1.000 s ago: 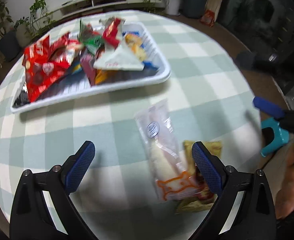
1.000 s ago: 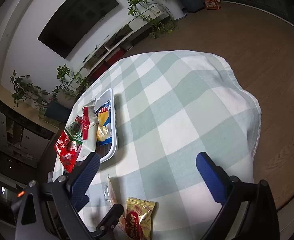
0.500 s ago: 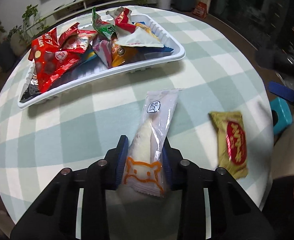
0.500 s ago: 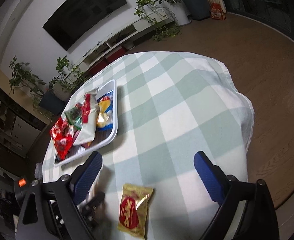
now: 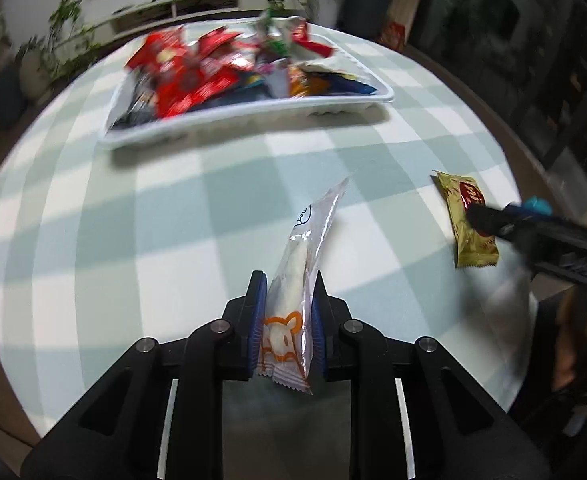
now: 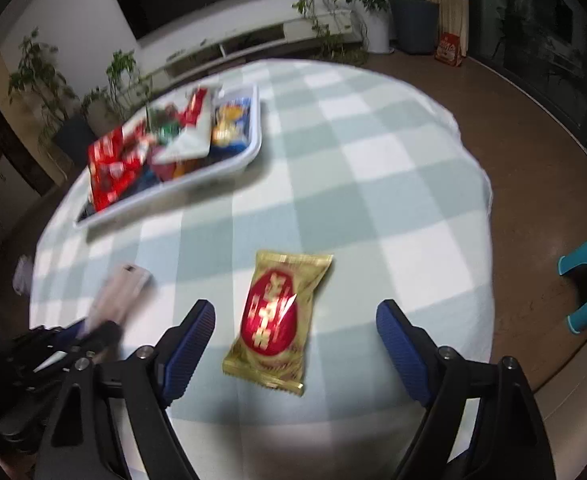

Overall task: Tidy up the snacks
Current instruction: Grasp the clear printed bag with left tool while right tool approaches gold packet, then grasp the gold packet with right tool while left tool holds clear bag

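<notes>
My left gripper [image 5: 287, 320] is shut on the lower end of a clear packet [image 5: 305, 248] with a white snack and an orange animal print; its top end leans toward the white tray [image 5: 253, 114], which is piled with several snack packs. A gold packet with a red oval [image 6: 277, 316] lies flat on the checked cloth between the fingers of my right gripper [image 6: 295, 310]. Those jaws are closing, and the pads stand clear of the packet on both sides. In the left wrist view the gold packet [image 5: 467, 220] is at the right, under a right finger [image 5: 483, 216].
The round table's checked cloth [image 6: 373, 152] drops off at the right. A teal stool [image 6: 585, 276] stands on the brown floor beyond that edge. Potted plants and a low TV console are behind the tray [image 6: 249, 160]. A person's hand [image 5: 577, 344] is at the right.
My left gripper went from wide open to shut on the clear packet, which now stands on edge between the pads. My right gripper swung over the gold packet and its jaws narrowed.
</notes>
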A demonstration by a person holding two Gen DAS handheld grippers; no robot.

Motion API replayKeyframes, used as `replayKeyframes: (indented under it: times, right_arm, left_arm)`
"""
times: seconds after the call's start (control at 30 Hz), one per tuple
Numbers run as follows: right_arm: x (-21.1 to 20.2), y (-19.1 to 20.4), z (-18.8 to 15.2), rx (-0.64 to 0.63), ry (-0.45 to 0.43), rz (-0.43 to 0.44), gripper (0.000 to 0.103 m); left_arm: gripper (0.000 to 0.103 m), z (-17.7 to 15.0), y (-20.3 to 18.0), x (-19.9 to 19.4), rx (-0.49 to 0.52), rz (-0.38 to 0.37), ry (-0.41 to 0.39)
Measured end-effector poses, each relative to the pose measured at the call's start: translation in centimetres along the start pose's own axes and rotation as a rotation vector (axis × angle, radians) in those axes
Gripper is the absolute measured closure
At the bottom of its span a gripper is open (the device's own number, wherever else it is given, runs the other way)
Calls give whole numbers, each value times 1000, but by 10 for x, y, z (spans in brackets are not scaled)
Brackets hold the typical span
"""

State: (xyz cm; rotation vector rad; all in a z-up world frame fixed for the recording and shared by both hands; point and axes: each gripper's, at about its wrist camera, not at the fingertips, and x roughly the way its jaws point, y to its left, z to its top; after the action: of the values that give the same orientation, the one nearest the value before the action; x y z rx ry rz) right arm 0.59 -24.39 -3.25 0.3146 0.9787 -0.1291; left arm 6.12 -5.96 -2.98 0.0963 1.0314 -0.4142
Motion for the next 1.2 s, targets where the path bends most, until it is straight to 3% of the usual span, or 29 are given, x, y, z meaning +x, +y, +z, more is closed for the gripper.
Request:
replayKeyframes:
  times: [0.27,0.53,0.67,0.73,0.8,0.93,1.2]
  right_arm:
    - [21,26,-13,-128,12,-152,30]
    - [21,32,-14,-145,-4,-167,32]
    - [18,33,-15,-145,-2,-141,43]
    - [15,34,-16,-148,-6,-130,64]
    - [13,32,-16,-145,-7,-112,69]
    - [8,25,-15,-105,-10,-38,70]
    - [-11,22,-10,-58,-107,75,70]
  left_arm:
    - [84,-17,20,-11,-39,-64,-25]
    - [82,-11,-4,1,81,14,-39]
    - [83,-10,-3,2,65,10,-31]
    - [85,-12,-4,1,65,10,-31]
    - [86,-12,-4,0,58,4,-35]
    - [87,-13,4,-5,14,-9,-59]
    - [87,-11,18,-25,-56,-60,-139]
